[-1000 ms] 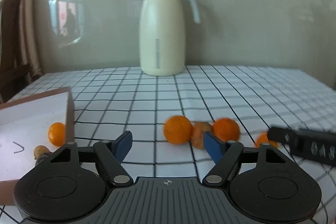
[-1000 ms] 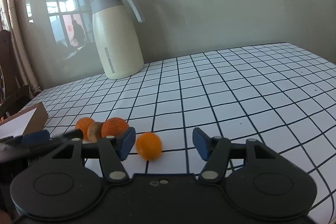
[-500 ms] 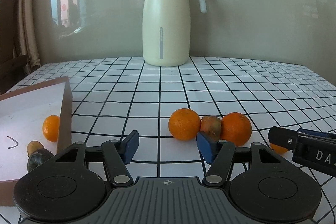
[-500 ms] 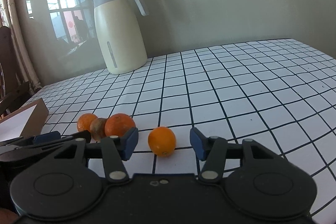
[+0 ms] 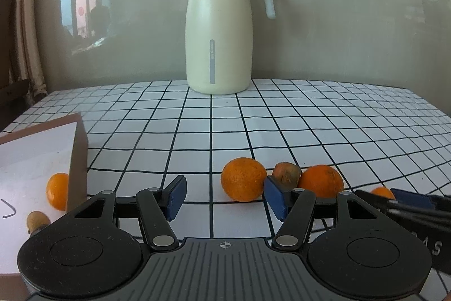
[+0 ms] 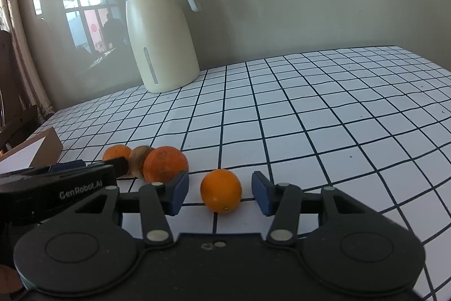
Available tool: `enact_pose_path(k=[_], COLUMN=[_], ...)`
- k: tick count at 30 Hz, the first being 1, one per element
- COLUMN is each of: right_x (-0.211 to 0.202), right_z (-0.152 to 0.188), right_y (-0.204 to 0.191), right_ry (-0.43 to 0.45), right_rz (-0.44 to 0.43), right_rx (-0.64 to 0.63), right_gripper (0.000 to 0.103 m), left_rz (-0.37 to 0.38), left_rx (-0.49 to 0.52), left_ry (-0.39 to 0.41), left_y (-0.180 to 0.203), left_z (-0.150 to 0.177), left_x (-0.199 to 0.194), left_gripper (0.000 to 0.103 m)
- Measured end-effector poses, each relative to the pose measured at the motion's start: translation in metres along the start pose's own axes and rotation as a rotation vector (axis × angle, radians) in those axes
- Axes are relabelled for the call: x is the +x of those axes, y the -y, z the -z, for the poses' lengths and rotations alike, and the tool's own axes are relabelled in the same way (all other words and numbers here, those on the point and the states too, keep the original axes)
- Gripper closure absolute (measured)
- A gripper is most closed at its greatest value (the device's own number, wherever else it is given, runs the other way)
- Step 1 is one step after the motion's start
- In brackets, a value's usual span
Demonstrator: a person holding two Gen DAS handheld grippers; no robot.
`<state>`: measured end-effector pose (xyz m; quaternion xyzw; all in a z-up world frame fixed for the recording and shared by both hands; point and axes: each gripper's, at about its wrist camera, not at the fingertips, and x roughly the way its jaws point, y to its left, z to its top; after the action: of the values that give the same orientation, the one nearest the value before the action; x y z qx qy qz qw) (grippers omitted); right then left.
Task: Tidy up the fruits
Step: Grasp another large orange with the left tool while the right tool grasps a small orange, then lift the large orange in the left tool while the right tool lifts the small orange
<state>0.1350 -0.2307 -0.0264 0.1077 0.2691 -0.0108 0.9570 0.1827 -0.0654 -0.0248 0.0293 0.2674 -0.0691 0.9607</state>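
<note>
White tablecloth (image 6: 324,114) ruled with a black grid covers the table, backed by a grey-green wall, and a tall cream thermal jug with a grey lid and handle (image 5: 219,27) stands at the far edge. At the left sits a shallow brown cardboard box with a white floor (image 5: 36,157), which seems to be the collecting place: one small orange mandarin (image 5: 57,191) and a small brownish fruit (image 5: 36,219) already lie in it. Judging by that, the sorting is under way but well short of done, since four fruits remain loose on the cloth. Three sit touching in a row: a large dimpled orange (image 5: 243,179), a dull brown fruit (image 5: 286,173) and a second, darker orange (image 5: 321,180). The left gripper (image 5: 225,198) stands half open with nothing held; the dimpled orange lies just ahead of its gap, near the right-hand pad. Apart from the row, a smooth little orange (image 6: 221,190) rests between the blue pads of the right gripper (image 6: 220,193), whose jaws are closing but, as far as can be seen, do not yet touch the peel. Carrying that fruit to the box looks like the step in hand.
</note>
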Motion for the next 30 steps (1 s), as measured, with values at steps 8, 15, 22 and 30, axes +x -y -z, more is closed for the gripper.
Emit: enact_pose_path(k=[8, 15, 22, 30], right_x=[0.003, 0.003, 0.001, -0.004], right_z=[-0.002, -0.002, -0.001, 0.001], right_y=[0.002, -0.001, 0.001, 0.001], right_ry=[-0.002, -0.006, -0.014, -0.015], right_rz=[-0.007, -0.014, -0.023, -0.028], right_rx=[0.022, 0.015, 0.016, 0.016], right_gripper=[0.062, 0.062, 0.063, 0.062], left_rz=[0.031, 0.041, 0.041, 0.043], left_rx=[-0.017, -0.035, -0.036, 0.026], left_ry=[-0.029, -0.044, -0.047, -0.043], left_y=[0.006, 0.005, 0.004, 0.000], left_z=[-0.002, -0.003, 0.001, 0.021], left_x=[0.012, 0.018, 0.011, -0.023], left_gripper=[0.059, 0.065, 0.067, 0.067])
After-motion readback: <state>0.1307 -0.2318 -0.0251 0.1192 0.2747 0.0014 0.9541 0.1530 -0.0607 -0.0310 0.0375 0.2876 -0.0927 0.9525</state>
